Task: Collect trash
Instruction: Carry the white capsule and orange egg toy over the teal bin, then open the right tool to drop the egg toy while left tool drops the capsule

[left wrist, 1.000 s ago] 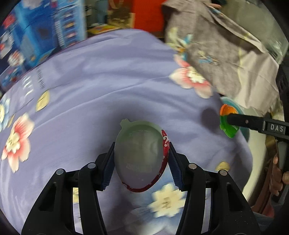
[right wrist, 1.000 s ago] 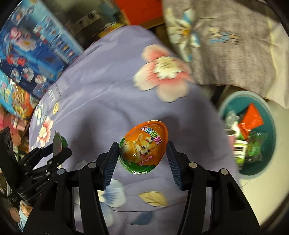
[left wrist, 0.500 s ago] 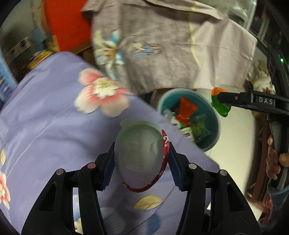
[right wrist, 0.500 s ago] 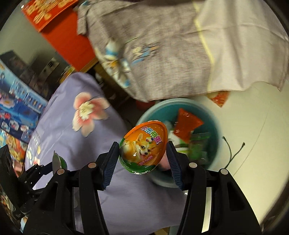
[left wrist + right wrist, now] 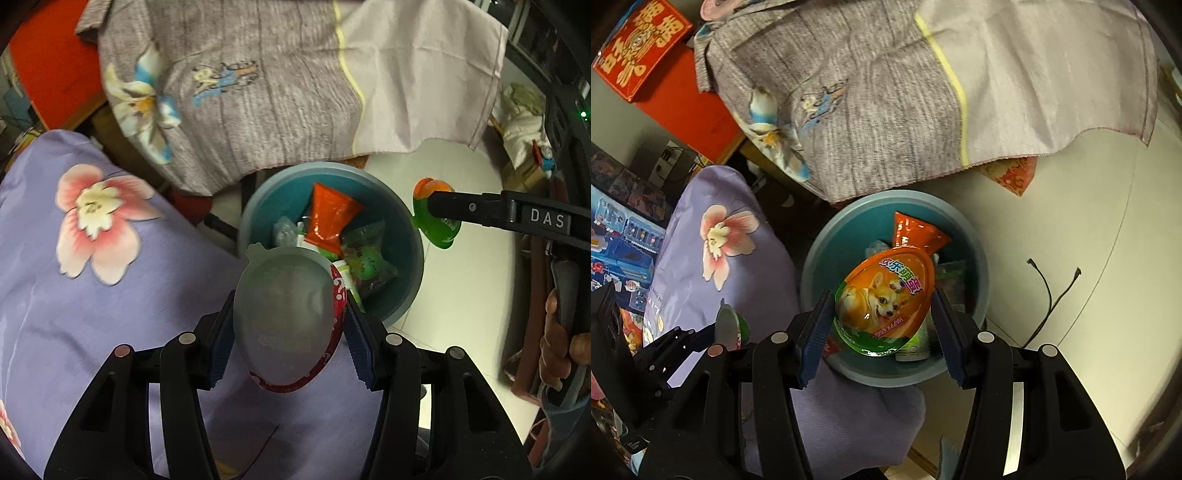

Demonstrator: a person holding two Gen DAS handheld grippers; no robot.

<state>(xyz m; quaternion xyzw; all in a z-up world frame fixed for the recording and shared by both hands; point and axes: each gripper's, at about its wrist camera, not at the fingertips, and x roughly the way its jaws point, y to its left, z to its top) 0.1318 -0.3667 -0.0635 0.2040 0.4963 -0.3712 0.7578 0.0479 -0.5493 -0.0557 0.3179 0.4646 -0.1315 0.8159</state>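
My left gripper is shut on a grey egg-shaped wrapper with a red rim, held above the near edge of a teal trash bin on the floor. My right gripper is shut on an orange egg-shaped wrapper with a dog picture, held right over the same bin. The bin holds an orange packet and green wrappers. The right gripper with its egg shows at the right of the left wrist view. The left gripper shows at the lower left of the right wrist view.
A purple flowered bedspread lies left of the bin. A grey and pink cloth hangs behind the bin. The floor is pale, with a black cable on it. A red box stands at the back left.
Both grippers have swung from above the bedspread rightward to the bin, each keeping its egg wrapper. The right gripper now hangs directly over the bin.
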